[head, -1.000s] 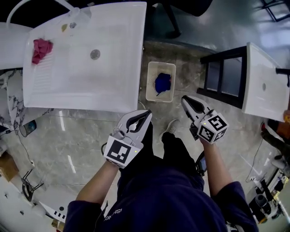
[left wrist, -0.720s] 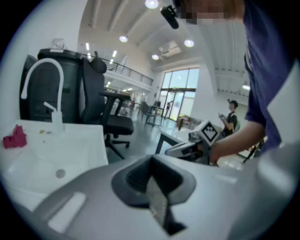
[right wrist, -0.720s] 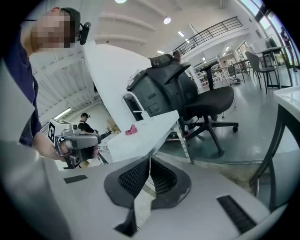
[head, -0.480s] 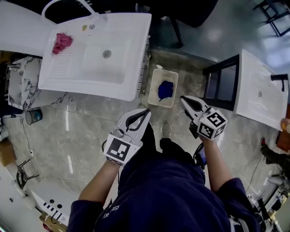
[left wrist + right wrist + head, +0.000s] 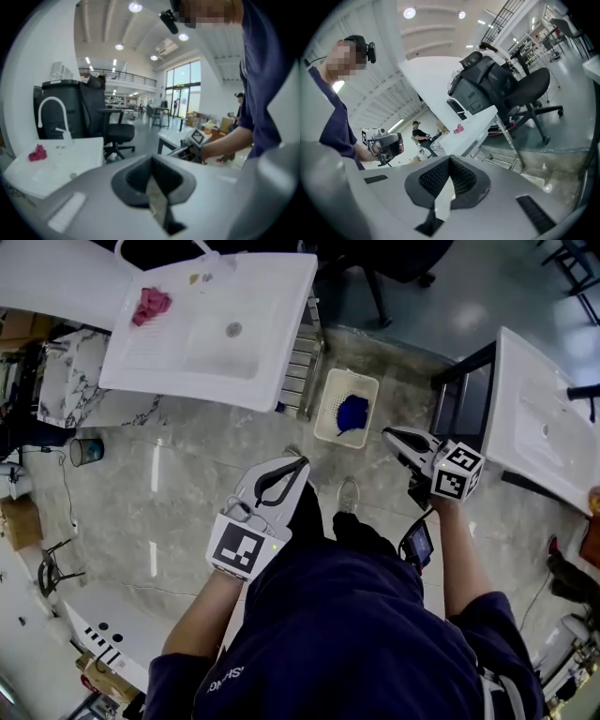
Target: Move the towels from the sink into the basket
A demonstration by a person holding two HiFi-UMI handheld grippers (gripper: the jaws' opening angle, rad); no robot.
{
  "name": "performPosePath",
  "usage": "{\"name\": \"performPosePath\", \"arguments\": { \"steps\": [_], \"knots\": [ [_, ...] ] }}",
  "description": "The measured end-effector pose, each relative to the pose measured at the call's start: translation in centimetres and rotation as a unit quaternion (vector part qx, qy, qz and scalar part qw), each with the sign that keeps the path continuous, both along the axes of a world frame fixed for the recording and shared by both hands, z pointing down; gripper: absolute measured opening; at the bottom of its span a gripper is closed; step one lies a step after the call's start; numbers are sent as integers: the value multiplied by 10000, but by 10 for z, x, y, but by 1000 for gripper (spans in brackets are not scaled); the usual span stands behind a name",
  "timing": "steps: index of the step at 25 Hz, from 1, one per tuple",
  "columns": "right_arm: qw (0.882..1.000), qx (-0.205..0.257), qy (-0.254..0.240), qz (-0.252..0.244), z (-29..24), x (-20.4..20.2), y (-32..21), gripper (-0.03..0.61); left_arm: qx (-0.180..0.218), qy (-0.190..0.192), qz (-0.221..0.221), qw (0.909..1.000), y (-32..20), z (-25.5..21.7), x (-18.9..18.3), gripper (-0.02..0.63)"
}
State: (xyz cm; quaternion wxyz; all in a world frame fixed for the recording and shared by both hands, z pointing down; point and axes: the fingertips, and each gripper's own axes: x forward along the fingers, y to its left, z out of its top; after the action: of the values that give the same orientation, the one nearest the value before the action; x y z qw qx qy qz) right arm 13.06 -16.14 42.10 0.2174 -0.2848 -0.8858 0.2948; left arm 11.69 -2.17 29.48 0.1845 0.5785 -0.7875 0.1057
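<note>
Seen from above, a person in a dark blue top stands on a glossy stone floor with a gripper in each hand, both held out in front of the waist.

The left gripper point(image 5: 298, 465) has its jaws together at the tips with nothing between them. The right gripper point(image 5: 390, 435) is also closed and empty, and its own view shows the ribbed pads meeting. Neither one touches anything.

The white sink point(image 5: 262, 343) is at the upper left, well apart from both grippers. A crumpled pink towel point(image 5: 151, 304) lies on the sink's ribbed drainer side, in the far corner near the faucet. It is the only towel in the sink.

The white slatted basket point(image 5: 323, 413) stands on the floor just beside the sink's right end, between the sink and the person. It holds a bunched blue towel point(image 5: 352, 412).

The job looks about half done, with the blue towel delivered and the pink one waiting. The step in hand appears to be the approach to the sink, empty-handed.

The next move calls for stepping closer, since the towel sits at the sink's far end. One gripper would then spread its jaws, lower over the heap of cloth and clamp a thick fold. The towel must lift clear of the sink's rim before it is carried across to the basket.
</note>
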Motion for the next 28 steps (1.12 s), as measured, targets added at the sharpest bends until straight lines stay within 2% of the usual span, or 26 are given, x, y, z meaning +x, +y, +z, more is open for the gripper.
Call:
{"name": "performPosePath", "arguments": {
  "steps": [5, 11, 14, 18, 22, 28],
  "knots": [
    [9998, -86, 46, -201, 2, 11, 19, 8, 53, -123, -160, 9998, 11, -9, 3, 3],
    [9983, -49, -215, -538, -36, -15, 72, 8, 287, -295, -508, 9979, 48, -22, -19, 2],
    [9964, -41, -449, -722, -64, -35, 114, 8, 364, -315, -746, 9961, 87, -26, -36, 3],
    [9913, 228, -765, -1042, -98, -58, 183, 8, 434, -278, -981, 9938, 147, -26, -58, 3],
    [9871, 340, -948, -1248, -118, -79, 249, 8, 501, -267, -1013, 9932, 203, -31, -79, 3],
    [9857, 516, -1019, -1240, -129, -102, 321, 8, 617, -282, -1005, 9926, 273, -36, -108, 2]
  ]
}}
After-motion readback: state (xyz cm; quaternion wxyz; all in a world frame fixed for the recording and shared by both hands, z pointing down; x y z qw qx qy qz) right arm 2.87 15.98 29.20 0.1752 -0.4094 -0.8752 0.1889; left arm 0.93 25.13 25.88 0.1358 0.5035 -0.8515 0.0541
